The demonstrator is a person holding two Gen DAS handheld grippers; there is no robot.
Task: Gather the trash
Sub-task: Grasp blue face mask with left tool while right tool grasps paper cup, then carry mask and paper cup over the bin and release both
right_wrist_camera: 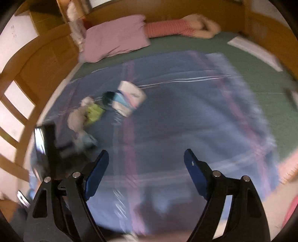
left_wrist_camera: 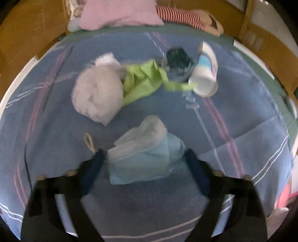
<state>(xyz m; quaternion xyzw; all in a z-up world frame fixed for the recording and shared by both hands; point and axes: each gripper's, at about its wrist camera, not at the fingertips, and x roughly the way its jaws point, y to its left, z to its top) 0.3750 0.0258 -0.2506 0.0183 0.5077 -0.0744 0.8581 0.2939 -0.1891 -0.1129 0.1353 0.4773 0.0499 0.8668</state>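
Observation:
Trash lies on a blue plaid blanket (left_wrist_camera: 242, 115). A crumpled blue face mask (left_wrist_camera: 147, 154) lies between the open fingers of my left gripper (left_wrist_camera: 144, 154), which straddles it without pinching. Beyond it lie a white plastic bag (left_wrist_camera: 96, 93), a green wrapper (left_wrist_camera: 143, 80), a dark crumpled bag (left_wrist_camera: 177, 57) and a tipped paper cup (left_wrist_camera: 204, 72). My right gripper (right_wrist_camera: 146, 156) is open and empty over the blanket (right_wrist_camera: 186, 111). In its blurred view the cup (right_wrist_camera: 128, 98), green wrapper (right_wrist_camera: 94, 113), white bag (right_wrist_camera: 74, 121) and mask (right_wrist_camera: 87, 139) lie to the left, with the left gripper's body (right_wrist_camera: 48, 145) beside them.
A pink pillow (left_wrist_camera: 119, 13) and a red-striped soft toy (left_wrist_camera: 178, 16) lie at the bed's head. The wooden bed frame (left_wrist_camera: 28, 37) surrounds the mattress. A white flat object (right_wrist_camera: 255, 52) rests on the green sheet (right_wrist_camera: 223, 55) at the right.

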